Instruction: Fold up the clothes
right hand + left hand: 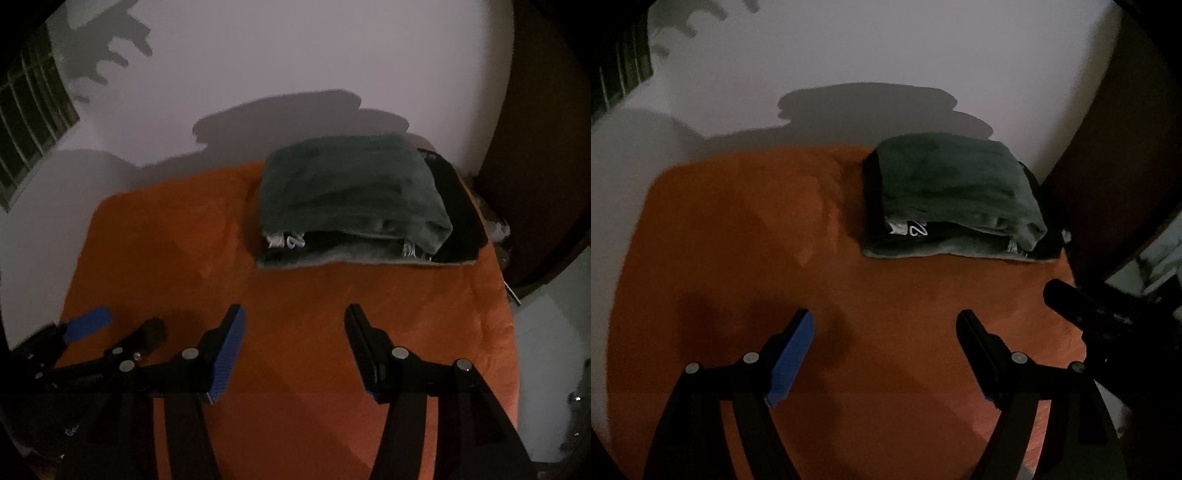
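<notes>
Your left gripper (884, 321) hangs above the orange cloth (738, 240) with its jaws spread wide and nothing between them; the blue pad (792, 358) on one finger faces the gap, and the other finger reads as black from this side. Your right gripper (293, 317) is in the same condition: jaws wide apart, empty, poised over the orange cloth's near half. In the right wrist view the left gripper shows at the lower left edge, just beside the right one, its blue-padded tip visible. In the left wrist view a dark part of the right tool shows at the right edge. The folded clothes (955, 192) sit as a stack at the far right of the orange cloth, against the pale wall (886, 55). The top item is a dark green garment (351, 188), folded into a thick pad; under it lies a black garment (458, 218) that sticks out on the right side, with white print (286, 240) showing at the front fold. A pale grey-green layer forms the bottom edge of the stack. Both grippers are well apart from the stack, on its near side. Lighting is dim; the stack casts a broad shadow (879, 107) on the wall. A barred window (33, 114) shows at upper left in the right wrist view.
</notes>
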